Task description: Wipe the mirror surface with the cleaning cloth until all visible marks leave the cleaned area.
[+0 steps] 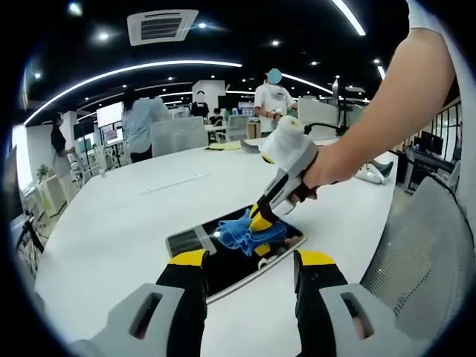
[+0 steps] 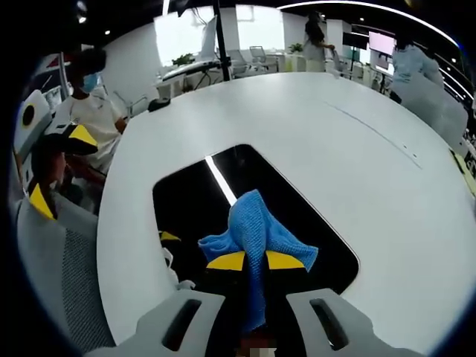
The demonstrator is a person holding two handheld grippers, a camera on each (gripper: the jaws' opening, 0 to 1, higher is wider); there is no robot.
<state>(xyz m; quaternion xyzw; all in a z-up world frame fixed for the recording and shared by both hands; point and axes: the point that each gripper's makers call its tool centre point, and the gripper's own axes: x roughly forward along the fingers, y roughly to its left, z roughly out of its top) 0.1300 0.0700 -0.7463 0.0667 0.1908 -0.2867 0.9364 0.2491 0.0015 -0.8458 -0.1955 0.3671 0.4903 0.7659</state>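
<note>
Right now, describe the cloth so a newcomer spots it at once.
Start at the big white table; near its edge lies a dark flat mirror. On the mirror sits the cloth, pinched by the right tool. It is the one crumpled bright-blue thing there.

mirror (image 2: 297, 223): dark, flat on white table | cloth (image 2: 256, 234): blue, crumpled, resting on mirror

You get bright, even ceiling light; a strip glares off the mirror (image 2: 223, 182), and the edges bend hard.
</note>
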